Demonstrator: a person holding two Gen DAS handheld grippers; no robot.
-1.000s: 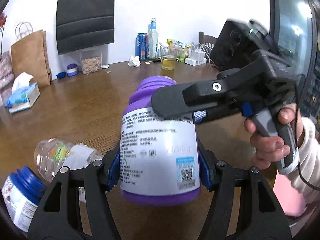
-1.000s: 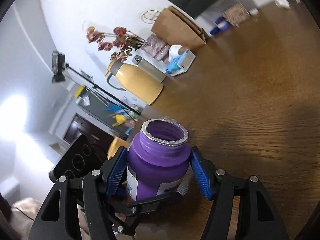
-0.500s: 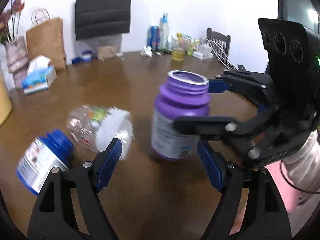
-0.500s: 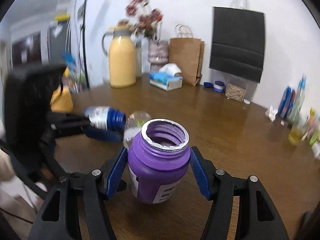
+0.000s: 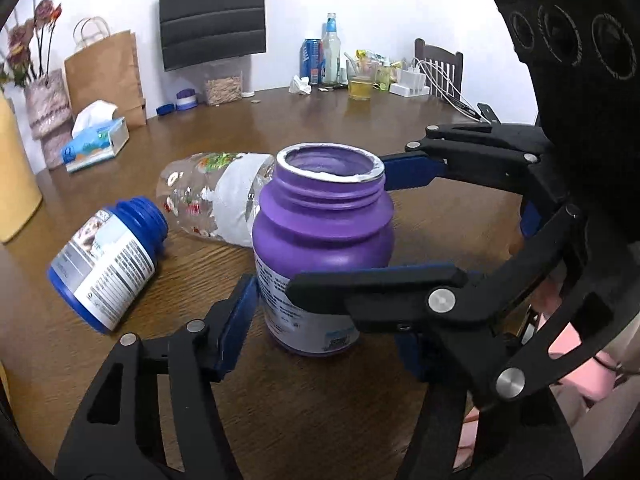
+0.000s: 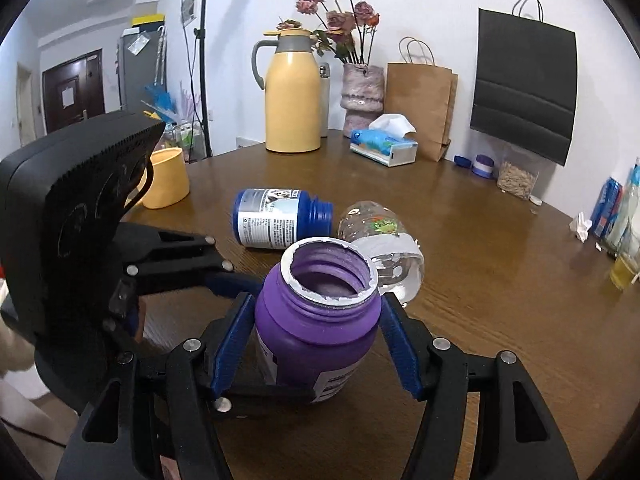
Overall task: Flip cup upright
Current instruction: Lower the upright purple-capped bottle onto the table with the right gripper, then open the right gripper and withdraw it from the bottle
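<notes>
A purple jar (image 5: 324,248) with a white label stands upright on the wooden table (image 5: 280,136), mouth up, no lid. In the right wrist view it (image 6: 316,320) sits between my right gripper's blue pads (image 6: 394,340), which stand at its sides with small gaps. My right gripper (image 6: 316,340) looks open around it. My left gripper (image 5: 324,328) is open, its left pad (image 5: 236,320) beside the jar's base. The right gripper's fingers (image 5: 380,284) cross in front of the jar in the left wrist view.
A blue jar (image 5: 108,264) and a clear plastic bottle (image 5: 212,196) lie on their sides just behind the purple jar. A tissue box (image 5: 96,142), paper bag (image 5: 104,72), yellow thermos (image 6: 294,92), yellow cup (image 6: 166,178) and drinks (image 5: 320,60) stand further back.
The purple jar went from held tilted in the air to standing upright on the table. My left gripper let go first and opened; my right gripper's pads have now eased off it.
</notes>
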